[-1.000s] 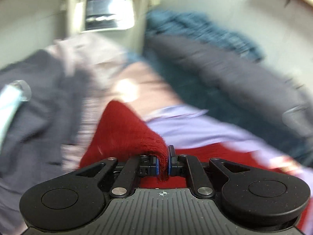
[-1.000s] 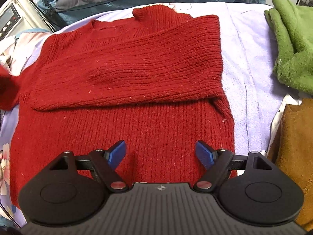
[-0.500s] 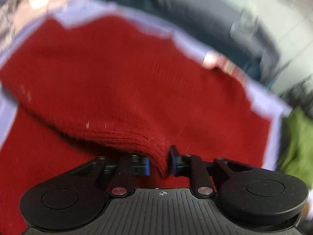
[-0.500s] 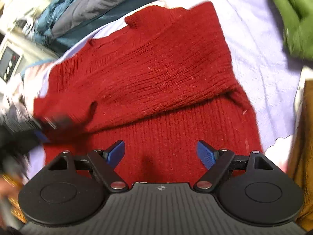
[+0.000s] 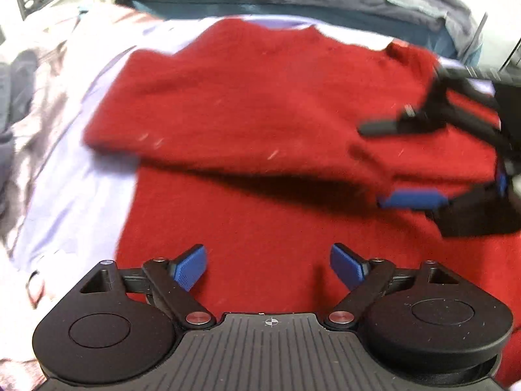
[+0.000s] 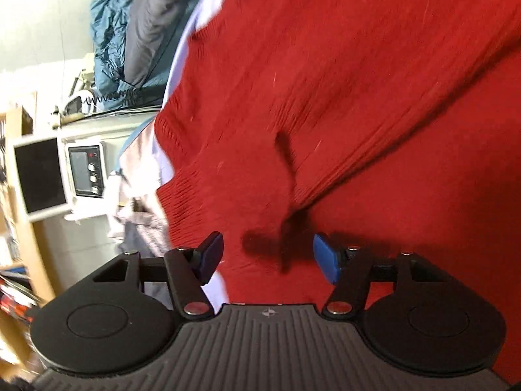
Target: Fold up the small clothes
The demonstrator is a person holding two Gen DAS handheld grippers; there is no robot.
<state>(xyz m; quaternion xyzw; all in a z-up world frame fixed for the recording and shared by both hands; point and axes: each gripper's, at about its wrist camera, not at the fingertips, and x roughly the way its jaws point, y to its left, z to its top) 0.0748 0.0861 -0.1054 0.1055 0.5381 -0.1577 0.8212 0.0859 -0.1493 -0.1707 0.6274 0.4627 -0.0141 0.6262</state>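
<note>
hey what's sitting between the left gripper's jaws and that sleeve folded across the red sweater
Only the red sweater's own body, in the left wrist view. The left gripper is open, having just released the folded sleeve.

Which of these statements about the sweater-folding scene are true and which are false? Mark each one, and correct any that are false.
1. The sweater on the bed is red. True.
2. The left gripper is clamped on a sleeve. False: its jaws have just been opening and now stand wide apart with nothing pinched between them, only the sweater lying below.
3. A sleeve lies folded across the sweater's body. True.
4. The sweater lies on a bare wooden table. False: it lies on a pale lilac sheet.
5. The right gripper shows in the left wrist view, over the sweater's right side. True.
6. The right gripper's jaws are fully shut. False: they have just been closing but are apart.
</note>
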